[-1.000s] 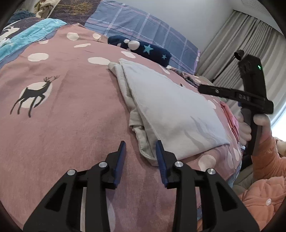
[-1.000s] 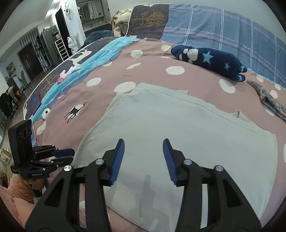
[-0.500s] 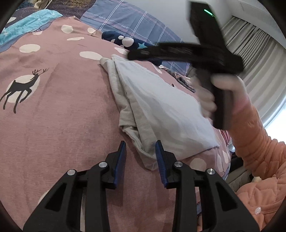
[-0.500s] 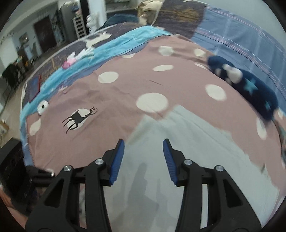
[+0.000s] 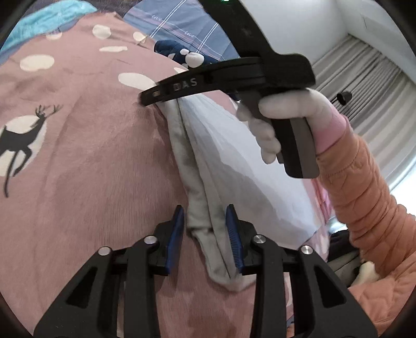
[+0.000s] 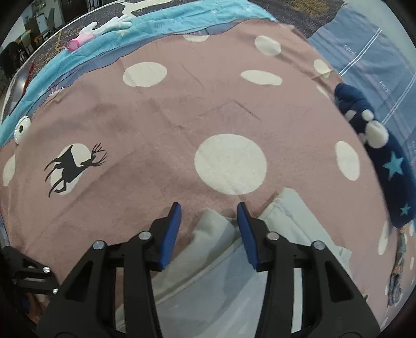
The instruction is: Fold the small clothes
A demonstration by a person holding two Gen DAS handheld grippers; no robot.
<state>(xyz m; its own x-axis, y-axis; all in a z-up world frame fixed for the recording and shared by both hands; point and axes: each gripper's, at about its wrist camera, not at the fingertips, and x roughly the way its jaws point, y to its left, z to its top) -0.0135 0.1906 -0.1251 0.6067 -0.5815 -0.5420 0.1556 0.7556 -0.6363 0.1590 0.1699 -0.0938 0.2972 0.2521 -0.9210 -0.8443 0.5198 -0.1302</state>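
Observation:
A light grey garment (image 5: 234, 156) lies partly folded on the pink blanket (image 5: 78, 169). My left gripper (image 5: 205, 228) is open, its blue pads on either side of the garment's near folded corner. My right gripper (image 6: 208, 226) is open over the garment's far corner (image 6: 215, 228); the cloth sits between its pads. In the left wrist view the right gripper (image 5: 150, 97) reaches across to the garment's far edge, held by a gloved hand (image 5: 286, 117).
A dark blue starred soft item (image 6: 384, 156) lies at the back by a blue plaid pillow (image 5: 182, 23). A patterned cloth (image 6: 397, 273) lies at right. Curtains (image 5: 364, 91) hang beyond the bed. The blanket carries a deer print (image 6: 75, 166).
Both grippers moved in onto the garment: the left one onto its near corner, the right one across to its far corner. Both stayed open.

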